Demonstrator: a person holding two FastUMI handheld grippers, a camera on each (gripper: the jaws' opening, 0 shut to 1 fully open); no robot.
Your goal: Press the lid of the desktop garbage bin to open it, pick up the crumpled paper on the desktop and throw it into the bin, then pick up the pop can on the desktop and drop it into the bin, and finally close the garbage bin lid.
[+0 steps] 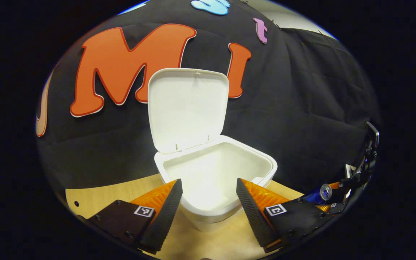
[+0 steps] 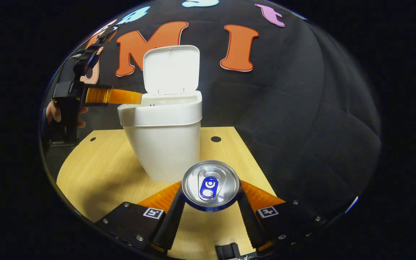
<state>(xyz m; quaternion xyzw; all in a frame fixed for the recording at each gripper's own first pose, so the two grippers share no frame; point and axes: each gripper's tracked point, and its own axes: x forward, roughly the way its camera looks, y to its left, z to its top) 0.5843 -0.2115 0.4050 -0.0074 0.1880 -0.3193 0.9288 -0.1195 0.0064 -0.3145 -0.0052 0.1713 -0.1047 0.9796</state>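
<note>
Bin [image 2: 164, 144] — white, lid [image 2: 171, 68] upright

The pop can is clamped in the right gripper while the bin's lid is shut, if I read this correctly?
Not quite: the bin's lid stands open, as the right gripper view shows. The rest holds: the right gripper is clamped on the pop can.

White garbage bin [image 2: 164, 133] stands with lid [image 2: 170, 68] raised upright; pop can [image 2: 211, 185] lies tipped, top showing.
</note>
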